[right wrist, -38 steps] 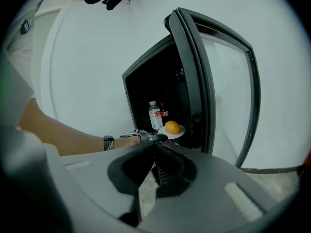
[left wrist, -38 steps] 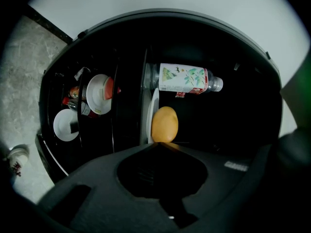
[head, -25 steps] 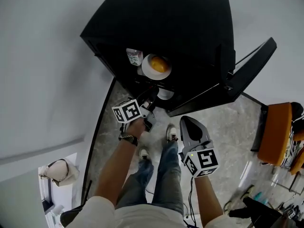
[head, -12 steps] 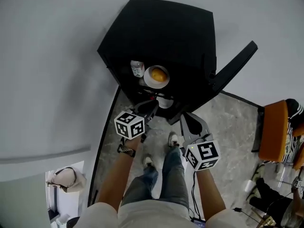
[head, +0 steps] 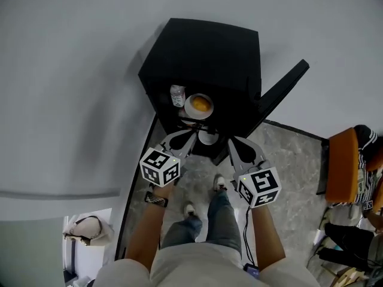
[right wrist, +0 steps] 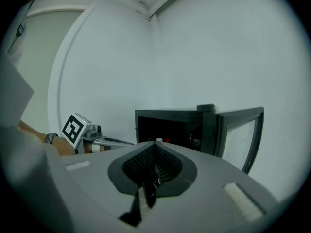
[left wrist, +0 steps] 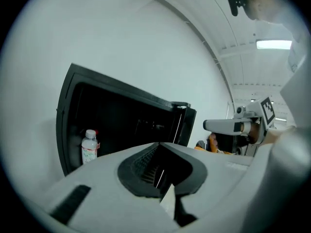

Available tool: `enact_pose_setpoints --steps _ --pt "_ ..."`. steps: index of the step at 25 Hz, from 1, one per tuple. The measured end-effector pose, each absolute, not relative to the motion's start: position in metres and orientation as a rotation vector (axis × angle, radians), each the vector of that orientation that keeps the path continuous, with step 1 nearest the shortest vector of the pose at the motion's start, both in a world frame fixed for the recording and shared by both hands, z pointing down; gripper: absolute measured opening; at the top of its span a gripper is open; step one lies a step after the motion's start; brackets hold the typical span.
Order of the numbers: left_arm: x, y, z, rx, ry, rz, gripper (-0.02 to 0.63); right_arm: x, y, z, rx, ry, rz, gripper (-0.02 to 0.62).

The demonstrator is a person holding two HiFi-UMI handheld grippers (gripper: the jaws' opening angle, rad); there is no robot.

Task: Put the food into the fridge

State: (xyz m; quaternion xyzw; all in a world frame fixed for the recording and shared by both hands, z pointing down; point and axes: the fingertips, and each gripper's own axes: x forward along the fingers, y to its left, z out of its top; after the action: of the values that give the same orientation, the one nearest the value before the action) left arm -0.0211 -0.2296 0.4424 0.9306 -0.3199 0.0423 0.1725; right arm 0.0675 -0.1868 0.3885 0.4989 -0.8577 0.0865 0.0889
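Food bowl [head: 199,105] and bottle [head: 177,94] already inside open fridge [head: 203,52]; left gripper [head: 190,137] and right gripper [head: 232,143] closed, empty, nearby; best to push right-hand door [head: 281,91] shut squarely.

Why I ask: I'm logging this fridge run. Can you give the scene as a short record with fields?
Fridge: black fridge on the floor by the wall, door open
Inside: bottle; white bowl holding orange food
Left gripper: shut, nothing between the jaws
Right gripper: shut, nothing between the jaws
Position: both grippers held in front of the open fridge, touching nothing
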Motion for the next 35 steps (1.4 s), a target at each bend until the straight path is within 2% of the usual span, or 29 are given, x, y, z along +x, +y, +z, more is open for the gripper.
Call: enact_pose_setpoints --steps 22,35 --pt "-0.057 -0.173 0.256 3.031 -1.089 0.094 -0.003 0.051 -0.154 0.245 1.505 -2.641 -0.054 0.006" --pt "-0.073 -0.142 0.208 3.154 -1.164 0.100 -0.003 0.034 -0.129 0.195 1.492 -2.680 -0.182 0.006"
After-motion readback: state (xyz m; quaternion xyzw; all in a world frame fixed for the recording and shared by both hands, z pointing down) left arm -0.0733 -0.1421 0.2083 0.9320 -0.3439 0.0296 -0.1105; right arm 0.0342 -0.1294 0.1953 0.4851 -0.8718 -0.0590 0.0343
